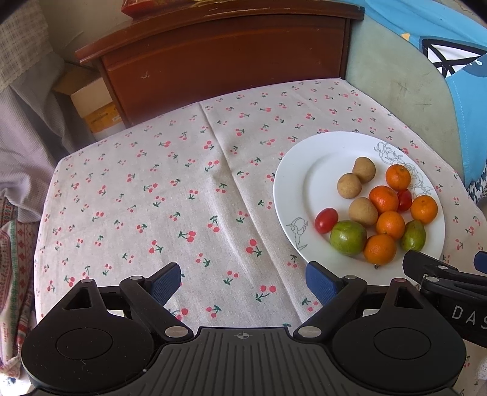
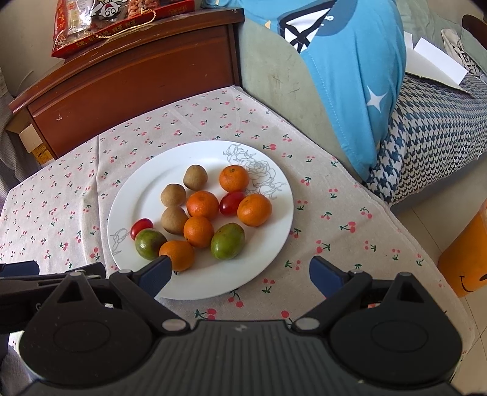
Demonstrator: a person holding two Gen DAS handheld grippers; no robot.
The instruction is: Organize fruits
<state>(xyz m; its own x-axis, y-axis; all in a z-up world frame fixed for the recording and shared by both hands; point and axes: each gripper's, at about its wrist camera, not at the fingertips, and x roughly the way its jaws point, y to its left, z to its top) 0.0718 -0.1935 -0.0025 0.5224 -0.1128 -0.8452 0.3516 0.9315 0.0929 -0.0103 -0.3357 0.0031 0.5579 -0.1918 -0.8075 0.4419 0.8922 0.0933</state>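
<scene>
A white plate [image 2: 143, 189] [image 1: 301, 182] sits on a cherry-print tablecloth [image 1: 170, 189]. It holds several small oranges [image 2: 202, 204], three brown round fruits [image 2: 173, 220], two green fruits [image 2: 227, 241] and two red cherry tomatoes [image 2: 141, 227]. My right gripper [image 2: 240, 275] is open and empty, hovering over the plate's near rim. My left gripper [image 1: 243, 281] is open and empty over bare cloth, left of the plate. The right gripper also shows at the right edge of the left wrist view [image 1: 444, 268].
A brown wooden cabinet [image 1: 225, 61] stands behind the table, with red snack bags [image 2: 91, 27] on top. A green sofa with a blue cloth [image 2: 359, 76] is at the right. An orange bin [image 2: 468, 252] stands on the floor at right. Cardboard boxes [image 1: 91, 103] sit at left.
</scene>
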